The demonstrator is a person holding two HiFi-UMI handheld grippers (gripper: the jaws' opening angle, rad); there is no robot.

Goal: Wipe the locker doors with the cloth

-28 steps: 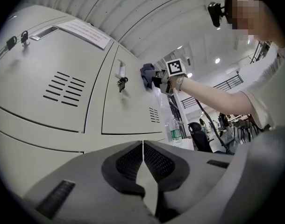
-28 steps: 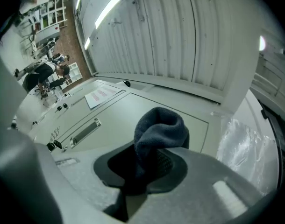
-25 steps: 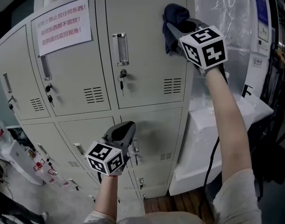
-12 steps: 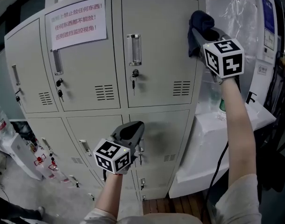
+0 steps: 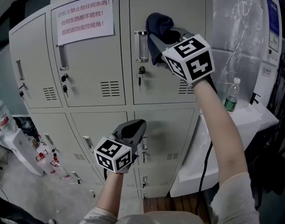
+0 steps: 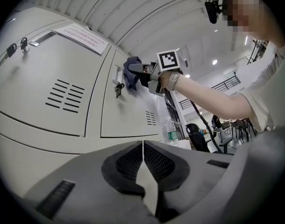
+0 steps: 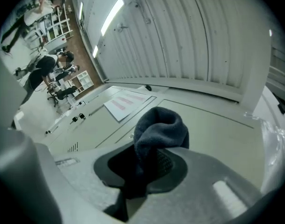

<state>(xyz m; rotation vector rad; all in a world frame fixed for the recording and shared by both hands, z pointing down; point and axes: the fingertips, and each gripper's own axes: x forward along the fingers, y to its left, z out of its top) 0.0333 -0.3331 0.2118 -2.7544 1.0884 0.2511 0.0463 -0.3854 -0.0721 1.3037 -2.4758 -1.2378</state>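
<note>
A dark blue cloth [image 5: 159, 27] is bunched against the upper right locker door [image 5: 180, 8], beside its handle [image 5: 141, 45]. My right gripper [image 5: 162, 37] is shut on the cloth [image 7: 157, 129], which bulges out past the jaws. The same cloth [image 6: 131, 73] and right gripper [image 6: 141, 73] show far off in the left gripper view. My left gripper [image 5: 137, 127] hangs lower, in front of the bottom row door [image 5: 168, 129], its jaws shut on nothing [image 6: 143, 149].
A paper notice [image 5: 84, 18] is taped on the upper middle door. Keys hang in the locks [image 5: 140, 73]. A white appliance [image 5: 236, 125] with a water bottle [image 5: 231, 95] on it stands to the right. Plastic sheeting [image 5: 236, 36] hangs behind it.
The right gripper has carried the cloth leftward across the upper right door, from its right edge to near the handle. The left gripper has stayed roughly where it was.
</note>
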